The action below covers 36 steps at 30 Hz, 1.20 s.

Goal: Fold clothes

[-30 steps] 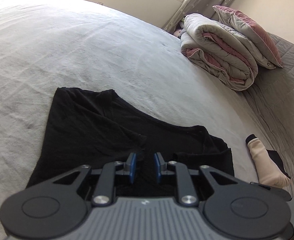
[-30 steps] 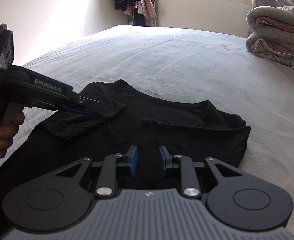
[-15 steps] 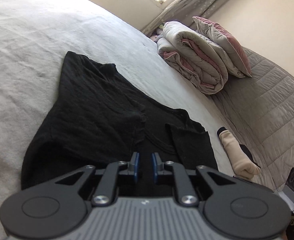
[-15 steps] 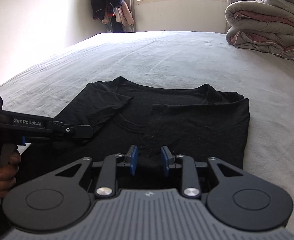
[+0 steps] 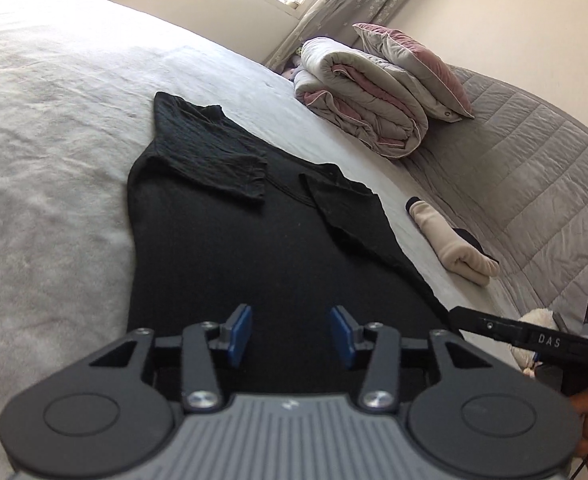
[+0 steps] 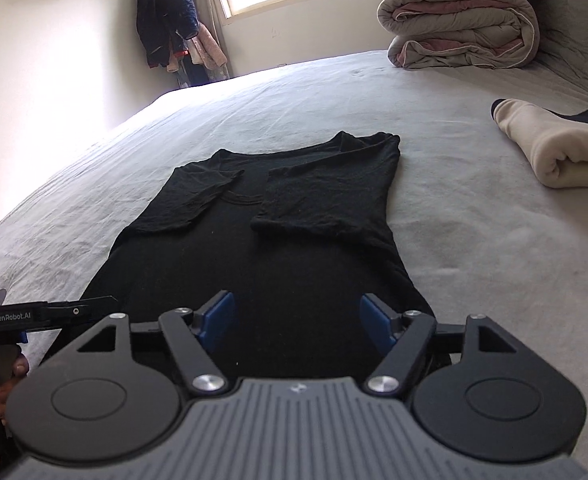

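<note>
Black T-shirt [image 6: 278, 248] lies flat on the grey bed [image 6: 474, 240], both sleeves folded in over the chest, collar at the far end, hem at the near edge. Left gripper [image 5: 290, 334] hovers over the near hem, jaws opening, no cloth pinched between the blue pads. Right gripper [image 6: 296, 322] just beside it over the same hem, jaws opening wider, also free of fabric. Rolled beige garment [image 6: 554, 152] to the right. Folded quilt [image 6: 458, 32] far right.

Left tongs [image 5: 290, 334] jaws opening, nothing between; right tongs [image 6: 300, 322] opening wider, empty, angled downward.
</note>
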Tool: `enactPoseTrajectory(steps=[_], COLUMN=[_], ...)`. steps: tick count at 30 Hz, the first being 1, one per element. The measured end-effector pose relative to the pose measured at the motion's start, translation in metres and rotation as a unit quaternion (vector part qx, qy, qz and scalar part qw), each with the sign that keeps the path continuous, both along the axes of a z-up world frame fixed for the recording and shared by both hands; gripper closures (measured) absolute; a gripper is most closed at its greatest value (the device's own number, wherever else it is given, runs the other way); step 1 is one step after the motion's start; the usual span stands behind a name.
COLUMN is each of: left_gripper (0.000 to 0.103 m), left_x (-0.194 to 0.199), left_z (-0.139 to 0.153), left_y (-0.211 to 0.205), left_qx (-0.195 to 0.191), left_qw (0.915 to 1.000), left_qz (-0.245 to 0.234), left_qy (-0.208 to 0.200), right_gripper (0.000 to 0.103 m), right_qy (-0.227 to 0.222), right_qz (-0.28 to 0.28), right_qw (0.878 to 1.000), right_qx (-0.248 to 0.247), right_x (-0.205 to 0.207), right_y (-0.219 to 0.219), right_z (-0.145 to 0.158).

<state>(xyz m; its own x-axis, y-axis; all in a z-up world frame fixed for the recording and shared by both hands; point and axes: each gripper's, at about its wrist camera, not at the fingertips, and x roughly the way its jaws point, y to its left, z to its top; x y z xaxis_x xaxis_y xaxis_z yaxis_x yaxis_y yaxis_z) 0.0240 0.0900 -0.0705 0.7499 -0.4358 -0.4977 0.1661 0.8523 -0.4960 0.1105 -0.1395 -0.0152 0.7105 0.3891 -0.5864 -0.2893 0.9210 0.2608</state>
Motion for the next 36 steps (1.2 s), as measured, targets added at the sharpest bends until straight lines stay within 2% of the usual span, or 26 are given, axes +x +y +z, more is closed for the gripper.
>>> enactPoseTrajectory(steps=[3, 8, 12, 14, 18, 23, 26, 28, 33, 36], left_gripper=[0.053, 0.045, 0.040, 0.037, 0.021, 0.019, 0.017, 0.017, 0.022, 0.023], left_x=[-0.027, -0.060, -0.085, -0.097, -0.109, -0.106, -0.102, -0.102, -0.107, -0.111], left_z=[0.001, 0.006, 0.008, 0.010, 0.017, 0.030, 0.037, 0.039, 0.027, 0.012], left_y=[-0.006, -0.010, -0.006, -0.004, 0.000, 0.004, 0.016, 0.028, 0.063, 0.078], left_qx=[0.038, 0.063, 0.073, 0.079, 0.091, 0.124, 0.111, 0.089, -0.004, -0.051], left_qw=[0.9991, 0.9976, 0.9968, 0.9962, 0.9929, 0.9842, 0.9841, 0.9840, 0.9759, 0.9691], left_qz=[-0.008, -0.022, -0.031, -0.036, -0.072, -0.113, -0.112, -0.119, -0.165, -0.177], left_qy=[-0.017, -0.015, -0.003, 0.003, 0.024, 0.055, 0.081, 0.099, 0.143, 0.164], right_gripper=[0.025, 0.020, 0.019, 0.017, 0.016, 0.012, 0.009, 0.009, 0.010, 0.019], right_qy=[0.000, -0.001, 0.045, 0.068, 0.121, 0.160, 0.185, 0.193, 0.202, 0.202], right_qz=[-0.011, -0.021, -0.040, -0.045, -0.053, -0.024, 0.021, 0.041, 0.076, 0.089], right_qw=[1.000, 1.000, 0.998, 0.997, 0.990, 0.984, 0.978, 0.974, 0.963, 0.957], right_qx=[0.003, 0.008, -0.011, 0.003, 0.041, 0.079, 0.096, 0.112, 0.159, 0.186], right_x=[-0.025, -0.071, -0.086, -0.093, -0.104, -0.108, -0.105, -0.105, -0.111, -0.121], right_y=[-0.008, -0.018, -0.025, -0.037, -0.062, -0.084, -0.091, -0.096, -0.111, -0.123], right_z=[0.000, -0.002, -0.001, -0.004, -0.010, -0.010, -0.013, -0.014, -0.019, -0.024])
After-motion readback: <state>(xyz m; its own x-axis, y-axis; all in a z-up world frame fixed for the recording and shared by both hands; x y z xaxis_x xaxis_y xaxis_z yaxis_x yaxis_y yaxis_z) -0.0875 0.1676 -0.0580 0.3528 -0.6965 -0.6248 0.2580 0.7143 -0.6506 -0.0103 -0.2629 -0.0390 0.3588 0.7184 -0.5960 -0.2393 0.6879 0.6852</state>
